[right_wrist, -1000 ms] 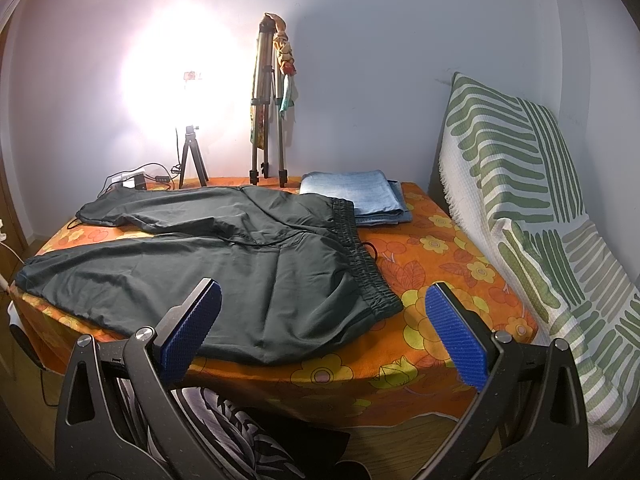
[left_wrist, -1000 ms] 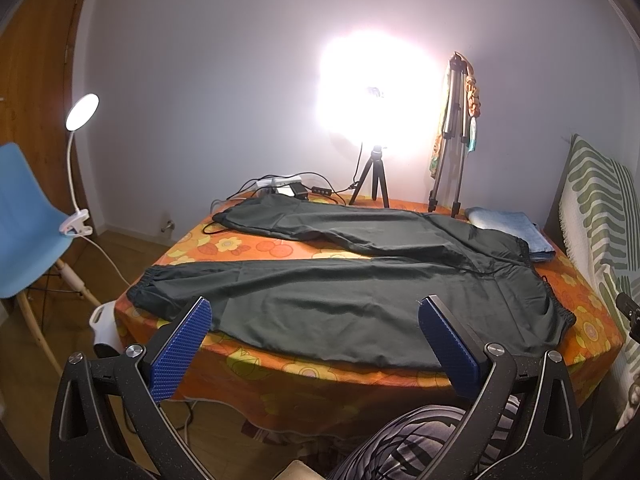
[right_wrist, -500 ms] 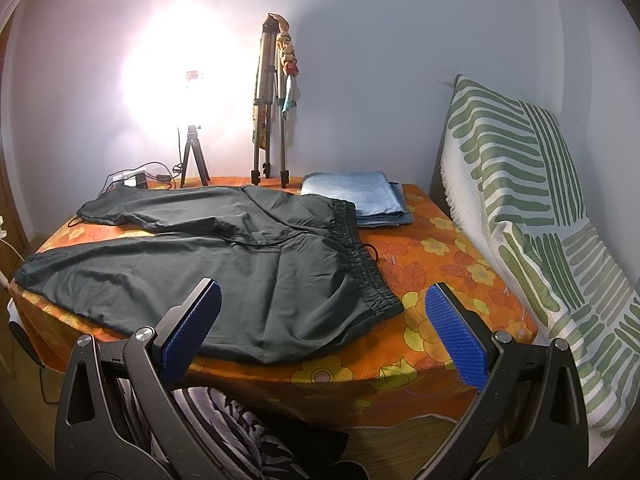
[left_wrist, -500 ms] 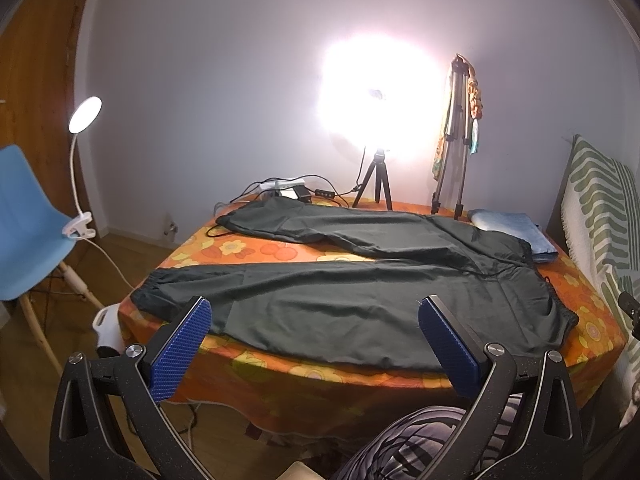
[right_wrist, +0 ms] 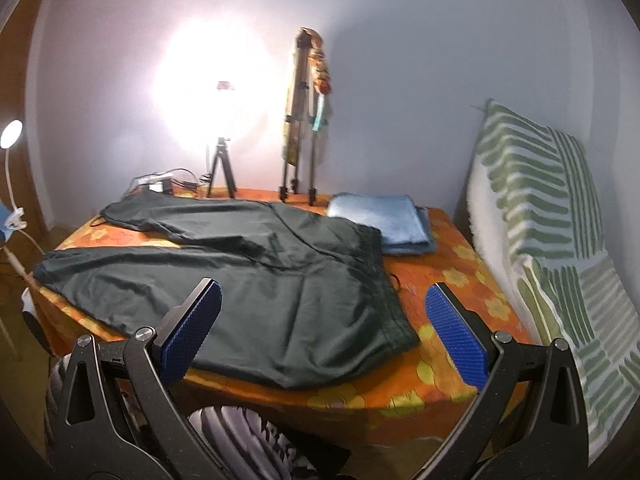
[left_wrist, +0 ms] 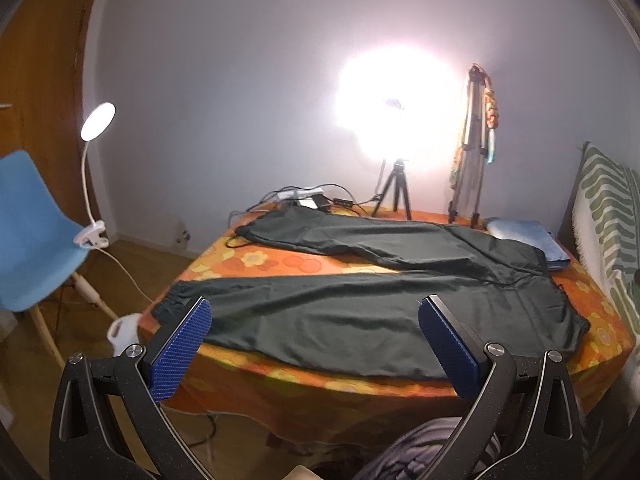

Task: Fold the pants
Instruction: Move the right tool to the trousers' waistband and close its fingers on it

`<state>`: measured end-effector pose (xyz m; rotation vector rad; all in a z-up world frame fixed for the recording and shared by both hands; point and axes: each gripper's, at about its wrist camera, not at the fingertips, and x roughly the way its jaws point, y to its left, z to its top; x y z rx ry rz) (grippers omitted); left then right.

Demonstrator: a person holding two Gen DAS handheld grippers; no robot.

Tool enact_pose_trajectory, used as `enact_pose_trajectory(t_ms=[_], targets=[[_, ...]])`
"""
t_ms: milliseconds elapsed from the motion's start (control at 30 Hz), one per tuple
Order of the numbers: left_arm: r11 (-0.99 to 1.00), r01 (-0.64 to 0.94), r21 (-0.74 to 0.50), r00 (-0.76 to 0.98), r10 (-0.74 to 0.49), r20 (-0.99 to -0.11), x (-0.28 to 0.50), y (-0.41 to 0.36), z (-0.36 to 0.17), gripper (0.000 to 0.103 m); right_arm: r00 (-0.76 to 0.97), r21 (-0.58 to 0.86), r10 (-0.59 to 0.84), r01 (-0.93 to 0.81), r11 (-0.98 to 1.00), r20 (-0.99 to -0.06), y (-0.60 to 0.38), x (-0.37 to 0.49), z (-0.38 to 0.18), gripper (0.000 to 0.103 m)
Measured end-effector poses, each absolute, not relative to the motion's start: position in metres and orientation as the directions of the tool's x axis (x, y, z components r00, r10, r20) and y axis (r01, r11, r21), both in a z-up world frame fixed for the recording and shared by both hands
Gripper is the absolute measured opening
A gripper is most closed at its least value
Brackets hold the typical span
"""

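Observation:
Dark green pants lie spread flat on a table with an orange flowered cloth. Both legs run to the left, the waistband faces right. My left gripper hangs open before the table's front edge, level with the near leg, holding nothing. My right gripper is open too, in front of the near waist corner, apart from the cloth. Its blue pads are bare.
Folded blue cloth lies at the back right of the table. A bright lamp on a small tripod, a tall tripod and cables stand at the back. A blue chair with a clip lamp stands left, a striped green blanket right.
Both grippers have tilted up and drawn back a little, so the table sits lower in both views. The pants have not moved.

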<state>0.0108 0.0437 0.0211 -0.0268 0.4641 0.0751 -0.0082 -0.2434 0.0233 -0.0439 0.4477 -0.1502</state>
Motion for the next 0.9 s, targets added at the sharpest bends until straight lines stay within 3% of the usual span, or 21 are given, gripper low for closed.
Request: enact_pose_trajectory(t_ms=[133,467,700,900], targets=[[0.995,-0.1,0.005,0.885,0.091,-0.456,0.029,0.069,0.028,0.102,0.903,-0.109,-0.117,0.078,0.991,-0.412,-0.235,0.017,0.044,0.103],[0.988,-0.156,0.012,0.829,0.137,-0.542,0.11,0.13,0.042,0.088,0.888,-0.078,0.05,-0.096,0.992,-0.458,-0.226,0.125,0.076,0.102],[0.98,-0.182,-0.078,0.793,0.1,-0.601,0.183,0.175,0.049,0.082,0.829,-0.068,0.112,-0.178,0.982,-0.548,-0.215,0.224,0.075,0.091],[0.976,-0.194,-0.102,0.771,0.087,-0.631,0.244,0.196,0.047,0.079,0.787,-0.076,0.143,-0.234,0.969,-0.6,-0.195,0.302,0.071,0.09]])
